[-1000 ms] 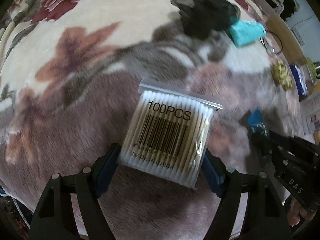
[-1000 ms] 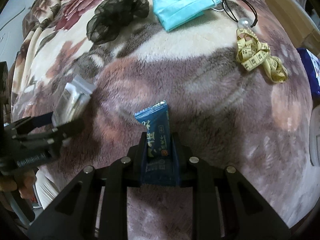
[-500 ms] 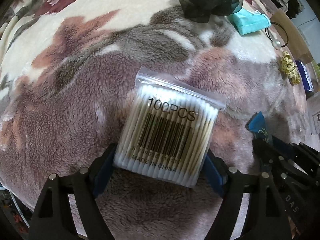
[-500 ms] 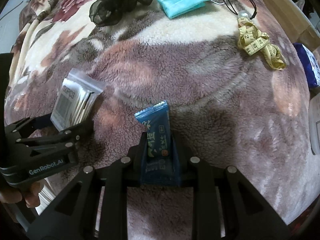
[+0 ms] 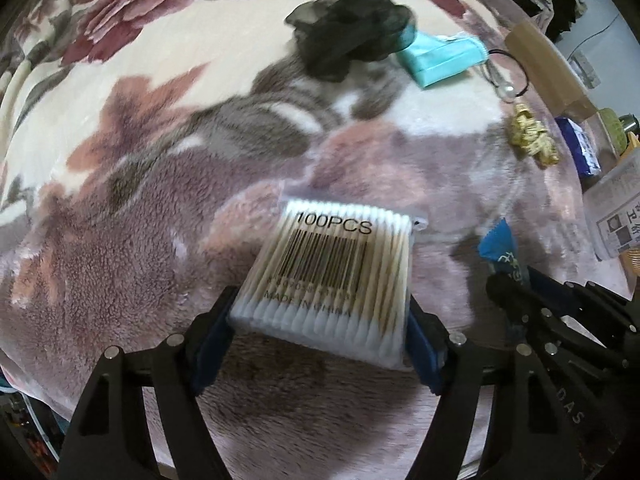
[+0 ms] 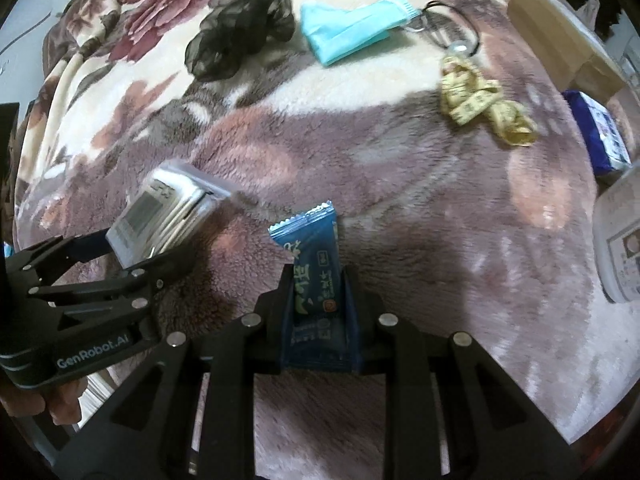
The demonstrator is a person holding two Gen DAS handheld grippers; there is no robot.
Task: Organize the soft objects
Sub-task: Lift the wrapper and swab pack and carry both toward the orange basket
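My left gripper [image 5: 320, 320] is shut on a clear bag of cotton swabs [image 5: 336, 276] marked 100PCS, held above the floral fleece blanket [image 5: 160, 160]. The bag also shows in the right wrist view [image 6: 160, 216], with the left gripper [image 6: 132, 256] at the left. My right gripper [image 6: 318, 280] is shut on a blue snack packet [image 6: 314, 272], also seen in the left wrist view [image 5: 504, 252]. A black mesh scrunchie [image 6: 240, 32], a teal face mask [image 6: 352, 26], a black hair tie with a bead [image 6: 452, 36] and a yellow tape measure [image 6: 480, 102] lie farther back.
A wooden block [image 6: 560, 36] sits at the back right. A blue tissue pack [image 6: 604, 136] and a clear box with a printed label [image 6: 620, 240] lie at the right edge of the blanket.
Both grippers have shifted slightly over the blanket with their loads; the swab bag now sits nearer the snack packet. Grips are unchanged.
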